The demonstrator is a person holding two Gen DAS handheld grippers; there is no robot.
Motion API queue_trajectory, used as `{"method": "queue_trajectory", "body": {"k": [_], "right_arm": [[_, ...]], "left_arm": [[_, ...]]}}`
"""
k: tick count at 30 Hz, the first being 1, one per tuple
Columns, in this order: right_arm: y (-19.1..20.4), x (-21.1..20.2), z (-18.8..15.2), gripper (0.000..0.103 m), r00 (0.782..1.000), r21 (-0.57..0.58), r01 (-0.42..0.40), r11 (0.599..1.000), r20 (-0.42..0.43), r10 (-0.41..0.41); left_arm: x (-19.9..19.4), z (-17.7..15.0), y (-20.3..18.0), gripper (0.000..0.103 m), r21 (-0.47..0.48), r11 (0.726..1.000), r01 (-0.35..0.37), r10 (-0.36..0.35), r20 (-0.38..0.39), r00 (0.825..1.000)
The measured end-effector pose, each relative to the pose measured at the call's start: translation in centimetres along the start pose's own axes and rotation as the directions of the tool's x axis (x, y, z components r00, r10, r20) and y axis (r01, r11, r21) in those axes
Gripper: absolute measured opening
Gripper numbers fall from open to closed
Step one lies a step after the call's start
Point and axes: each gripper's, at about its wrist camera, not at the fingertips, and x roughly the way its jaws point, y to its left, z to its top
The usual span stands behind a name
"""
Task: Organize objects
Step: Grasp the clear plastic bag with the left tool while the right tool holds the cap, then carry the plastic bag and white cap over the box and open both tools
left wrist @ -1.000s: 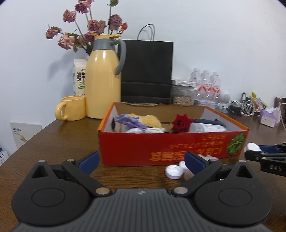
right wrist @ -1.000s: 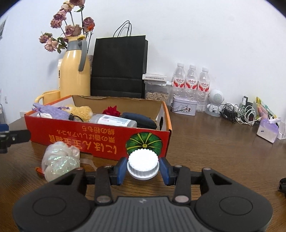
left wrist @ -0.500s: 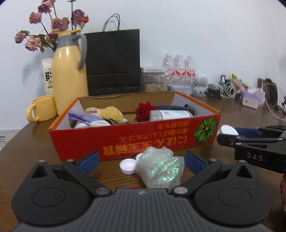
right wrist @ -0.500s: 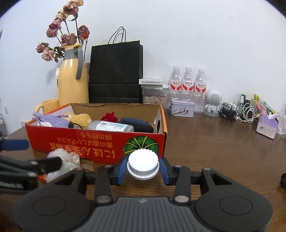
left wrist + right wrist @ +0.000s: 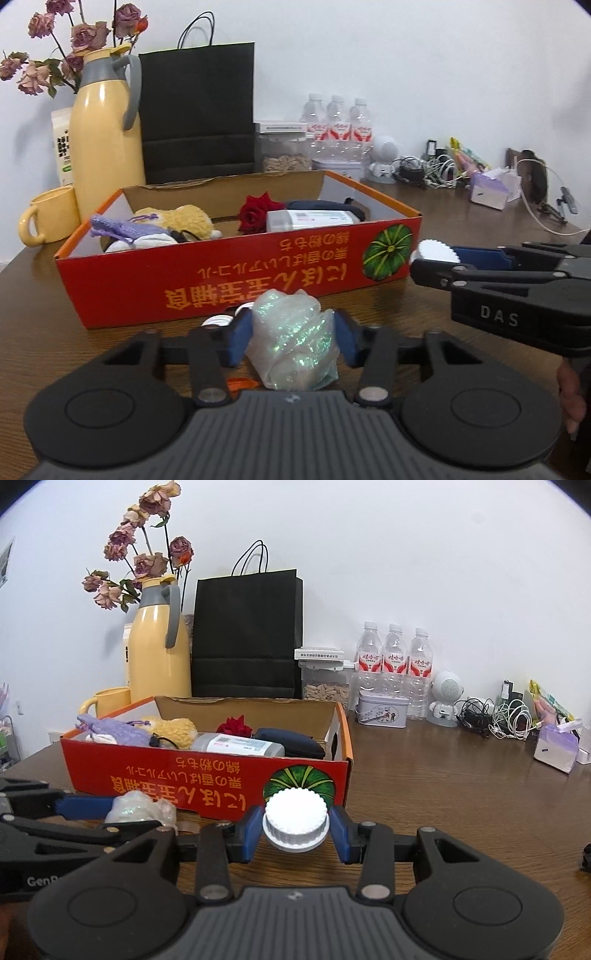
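Left gripper [image 5: 291,334] is closing its jaws around a crinkly iridescent plastic bundle [image 5: 295,347], blue pads already touching both sides, right in front of the red cardboard box [image 5: 207,280] on the wooden table [image 5: 461,794]. Small white cap [image 5: 218,320] sits on the table just behind that bundle. Box holds a purple knit thing [image 5: 118,227], a red rose [image 5: 255,214] and a white bottle [image 5: 314,218]. Right gripper [image 5: 295,829] is clamped on a ribbed white lid [image 5: 295,821], near the box's front right corner.
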Motion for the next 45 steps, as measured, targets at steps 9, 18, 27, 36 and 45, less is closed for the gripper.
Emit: {"method": "queue_trajectory", "body": {"k": [9, 18, 27, 36, 45], "right_arm": [[0.0, -0.1, 0.0, 0.039, 1.000, -0.004, 0.000, 1.000, 0.008, 0.000], [1.1, -1.3, 2.0, 0.039, 0.996, 0.014, -0.053, 0.998, 0.078, 0.052], [3.7, 2.0, 7.3, 0.039, 0.988, -0.017, -0.081, 0.997, 0.130, 0.083], [5.2, 9.0, 10.1, 0.039, 0.993, -0.008, -0.063, 0.998, 0.104, 0.063], [4.7, 12.2, 8.9, 0.039, 0.998, 0.009, -0.052, 0.999, 0.038, 0.052]], "left_arm": [[-1.5, -0.1, 0.3, 0.033, -0.012, 1.000, 0.017, -0.016, 0.066, 0.998], [-4.4, 3.1, 1.5, 0.033, -0.029, 1.000, 0.001, 0.005, 0.210, 0.978], [-3.6, 8.1, 4.4, 0.034, -0.097, 0.994, -0.059, 0.085, 0.289, 0.953], [2.2, 10.8, 8.1, 0.034, -0.192, 0.974, -0.119, 0.163, 0.235, 0.958], [5.9, 10.0, 9.7, 0.034, -0.197, 0.969, -0.148, 0.180, 0.156, 0.971]]}}
